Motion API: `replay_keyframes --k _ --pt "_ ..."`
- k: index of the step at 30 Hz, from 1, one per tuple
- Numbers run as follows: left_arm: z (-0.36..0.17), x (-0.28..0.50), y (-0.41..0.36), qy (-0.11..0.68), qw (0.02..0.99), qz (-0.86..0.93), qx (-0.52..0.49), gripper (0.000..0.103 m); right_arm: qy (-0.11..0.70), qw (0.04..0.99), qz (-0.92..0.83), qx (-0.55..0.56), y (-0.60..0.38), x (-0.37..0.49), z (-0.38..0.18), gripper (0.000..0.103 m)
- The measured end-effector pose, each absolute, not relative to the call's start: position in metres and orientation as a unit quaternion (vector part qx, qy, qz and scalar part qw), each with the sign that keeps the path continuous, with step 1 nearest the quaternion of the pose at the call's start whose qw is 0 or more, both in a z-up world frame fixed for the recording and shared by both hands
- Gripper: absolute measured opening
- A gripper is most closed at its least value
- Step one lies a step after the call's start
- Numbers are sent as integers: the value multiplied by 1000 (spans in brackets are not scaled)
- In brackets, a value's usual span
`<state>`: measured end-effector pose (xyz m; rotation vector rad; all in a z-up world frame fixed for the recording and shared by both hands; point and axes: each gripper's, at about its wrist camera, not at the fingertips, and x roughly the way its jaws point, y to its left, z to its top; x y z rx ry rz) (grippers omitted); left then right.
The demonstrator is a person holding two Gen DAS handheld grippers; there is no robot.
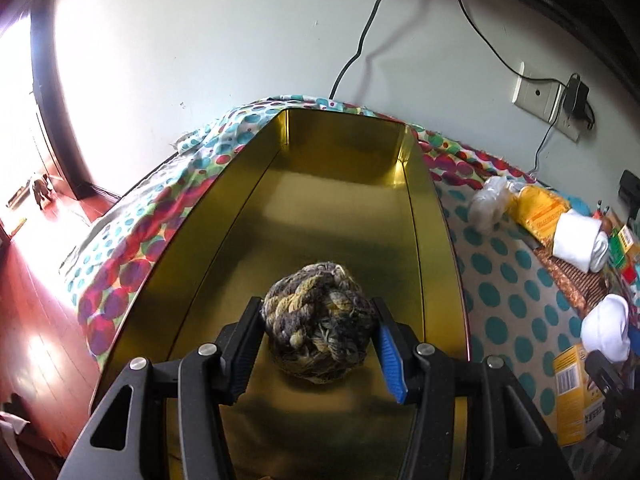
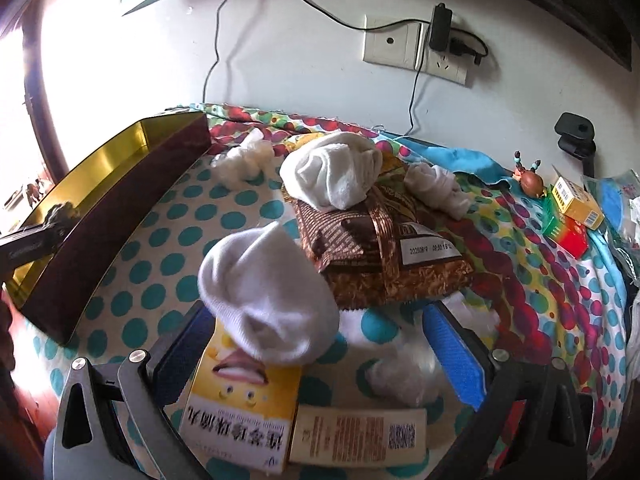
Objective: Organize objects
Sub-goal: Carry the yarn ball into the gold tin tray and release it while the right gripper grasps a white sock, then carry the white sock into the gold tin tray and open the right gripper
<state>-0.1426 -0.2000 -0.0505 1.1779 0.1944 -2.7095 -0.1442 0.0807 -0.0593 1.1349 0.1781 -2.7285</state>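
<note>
Your left claw [image 1: 320,344] is pinching a knotted rope ball [image 1: 318,320] of grey and yellow strands, one pad on each side, and the ball hangs over the near end of the long gold tin [image 1: 348,184]; whether it touches the tin's floor you cannot tell. Nothing else lies in the tin, whose shiny inside is bare up to the far wall. The tin sits on the tabletop, on a spotted cloth [image 1: 504,280], close to the white wall. Your right claw [image 2: 316,352] is spread wide and grips nothing; between its pads lie a rolled white sock [image 2: 268,304], resting partly on a yellow box [image 2: 244,412] with printed characters, and a crumpled clear plastic wrap [image 2: 400,372]. Beyond them a brown snack packet [image 2: 384,248] carries another white sock bundle [image 2: 332,172].
</note>
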Motion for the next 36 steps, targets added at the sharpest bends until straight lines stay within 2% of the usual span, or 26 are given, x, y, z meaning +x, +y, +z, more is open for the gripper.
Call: replay_keyframes --k 5,7,11,12,13,14,17,28,32,36 --pt "-53 -143 -206 76 93 -913 390 53 51 97 -913 392 77 -155 -61 101" --pt "-54 -142 -212 80 97 -912 390 53 57 93 -915 389 76 -156 -61 88" --pt "-54 -144 -210 74 80 -910 401 55 53 97 -916 385 73 -157 -61 76" --pt "-53 -144 -210 72 80 -910 401 60 54 98 -916 386 72 -158 -61 69" --pt "-52 -143 -209 72 81 -911 397 66 58 99 -915 386 70 -158 -61 67" --pt "-49 -141 -209 71 82 -914 392 79 66 95 -916 384 68 -158 -61 65" --pt "-37 -129 -204 59 86 -924 367 84 78 100 -917 378 65 -156 -59 49" --pt "-27 -49 -183 41 68 -932 353 87 61 122 -916 378 77 -152 -56 46" --pt "-10 -35 -176 46 43 -942 329 87 41 120 -916 381 87 -147 -49 46" --pt "0 -31 -170 23 22 -946 322 87 58 113 -921 368 83 -142 -31 46"
